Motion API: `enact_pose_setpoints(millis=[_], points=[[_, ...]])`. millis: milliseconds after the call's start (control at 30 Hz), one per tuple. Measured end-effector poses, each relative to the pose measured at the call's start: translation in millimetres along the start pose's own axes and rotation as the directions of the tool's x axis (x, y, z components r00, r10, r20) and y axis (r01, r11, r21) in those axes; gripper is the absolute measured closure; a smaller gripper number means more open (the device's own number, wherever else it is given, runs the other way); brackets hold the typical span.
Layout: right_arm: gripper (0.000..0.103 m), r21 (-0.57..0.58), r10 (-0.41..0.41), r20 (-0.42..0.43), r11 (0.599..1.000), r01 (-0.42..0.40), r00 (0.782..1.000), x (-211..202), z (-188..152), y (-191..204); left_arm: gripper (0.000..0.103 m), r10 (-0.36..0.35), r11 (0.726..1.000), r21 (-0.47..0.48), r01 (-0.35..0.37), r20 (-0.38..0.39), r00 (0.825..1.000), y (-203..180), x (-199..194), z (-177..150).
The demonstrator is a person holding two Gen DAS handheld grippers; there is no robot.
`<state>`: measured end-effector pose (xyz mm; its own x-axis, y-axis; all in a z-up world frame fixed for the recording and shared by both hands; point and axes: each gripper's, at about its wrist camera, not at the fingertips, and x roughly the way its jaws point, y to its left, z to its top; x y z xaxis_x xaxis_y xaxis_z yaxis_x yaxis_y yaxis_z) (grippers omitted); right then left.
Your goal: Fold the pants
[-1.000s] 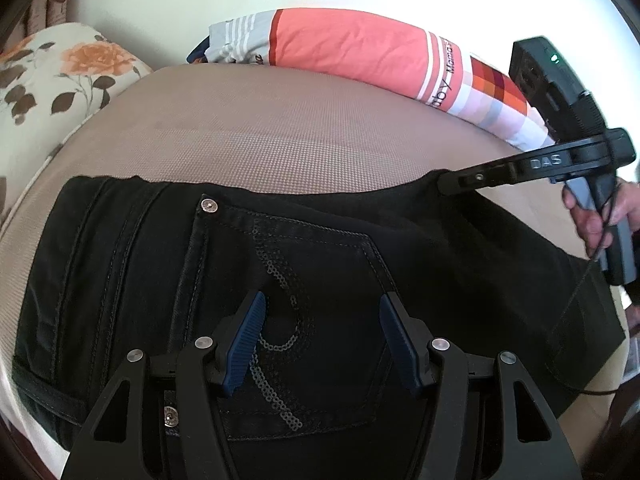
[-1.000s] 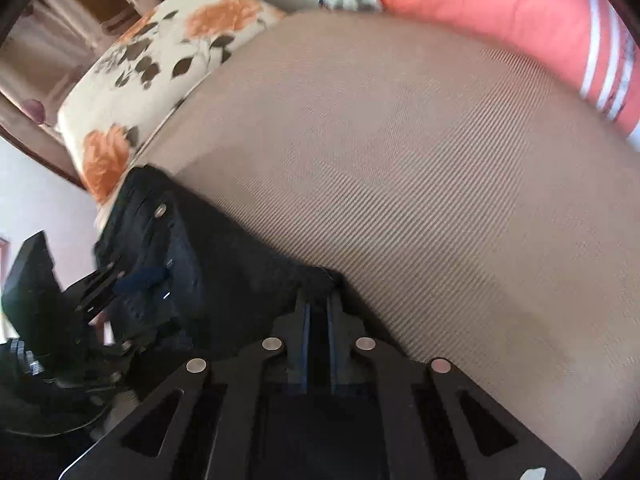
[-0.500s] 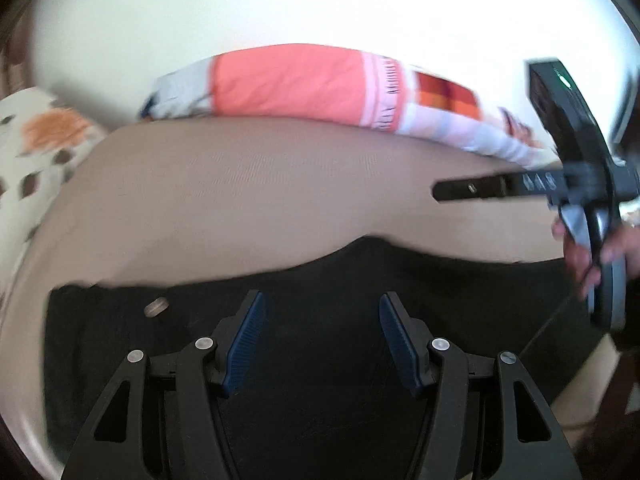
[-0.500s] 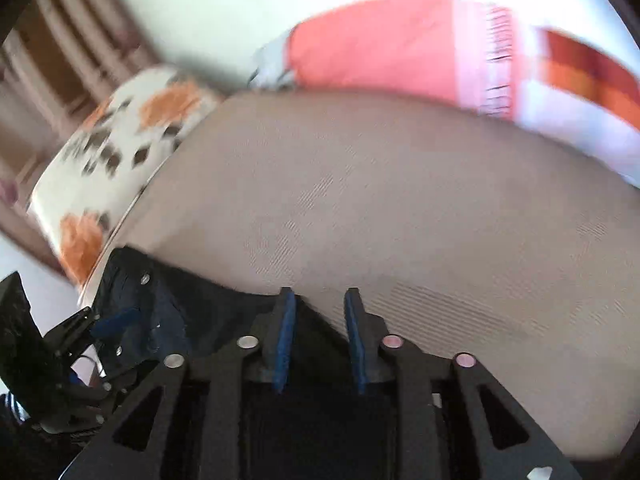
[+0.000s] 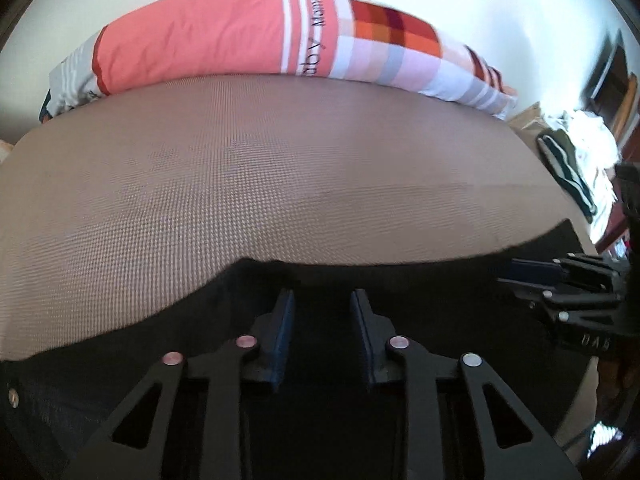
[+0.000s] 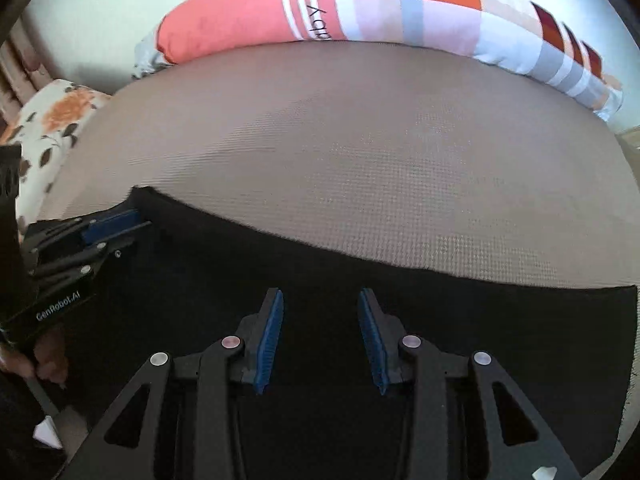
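Note:
The black pants lie flat along the near edge of the beige bed; they also show in the right wrist view. My left gripper is open, low over the pants with nothing between its blue pads. My right gripper is open over the pants, also empty. Each gripper shows in the other's view: the right one at the far right, the left one at the far left.
A long coral and checked pillow lies along the bed's far edge by the white wall. A floral pillow sits at the left. A pile of clothes lies beyond the bed's right side.
The right gripper has opened and let go of the pants. Both grippers have dropped low and tilted up toward the far pillow. The left jaws have narrowed.

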<state>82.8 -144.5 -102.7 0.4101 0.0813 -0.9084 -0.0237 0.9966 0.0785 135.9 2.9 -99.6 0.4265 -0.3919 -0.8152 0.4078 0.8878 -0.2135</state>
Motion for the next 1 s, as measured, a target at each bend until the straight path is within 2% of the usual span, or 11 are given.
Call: enact_pose_setpoints(millis=[200, 333, 433, 533, 633, 733, 933, 1000], points=[[0.066, 0.012, -0.03, 0.028, 1.0, 0.029, 0.999, 14, 7, 0, 0.074, 0.036, 0.999, 0.009, -0.036, -0.006, 0.999, -2, 14, 7], [0.066, 0.053, 0.018, 0.076, 0.998, -0.022, 0.997, 0, 8, -8, 0.074, 0.076, 0.996, 0.046, -0.076, 0.004, 0.997, -11, 7, 6], [0.067, 0.087, 0.037, 0.121, 0.995, -0.047, 0.992, -16, 3, -20, 0.074, 0.053, 0.997, 0.055, -0.055, 0.039, 0.998, -16, -16, -9], [0.067, 0.112, 0.021, 0.128, 0.993, -0.036, 0.992, -26, -10, -36, 0.074, 0.052, 0.998, 0.04, -0.053, 0.016, 0.999, -14, -24, -30], [0.067, 0.145, -0.019, 0.114, 0.989, 0.002, 0.993, -31, -28, -59, 0.074, 0.058, 0.998, -0.009, -0.058, -0.008, 0.998, -6, -29, -51], [0.067, 0.188, -0.071, 0.091, 0.981, 0.053, 0.993, -30, -44, -90, 0.074, 0.054, 0.998, -0.039, -0.054, 0.013, 0.998, 0, -35, -63], [0.069, 0.259, -0.194, 0.067, 0.951, 0.171, 0.979, -39, -66, -164, 0.074, 0.062, 0.992, -0.11, -0.062, -0.001, 0.998, 6, -38, -64], [0.069, 0.276, -0.194, 0.065, 0.946, 0.169, 0.979, -44, -70, -185, 0.074, 0.088, 0.991, -0.102, -0.089, -0.01, 0.996, 2, -37, -65]])
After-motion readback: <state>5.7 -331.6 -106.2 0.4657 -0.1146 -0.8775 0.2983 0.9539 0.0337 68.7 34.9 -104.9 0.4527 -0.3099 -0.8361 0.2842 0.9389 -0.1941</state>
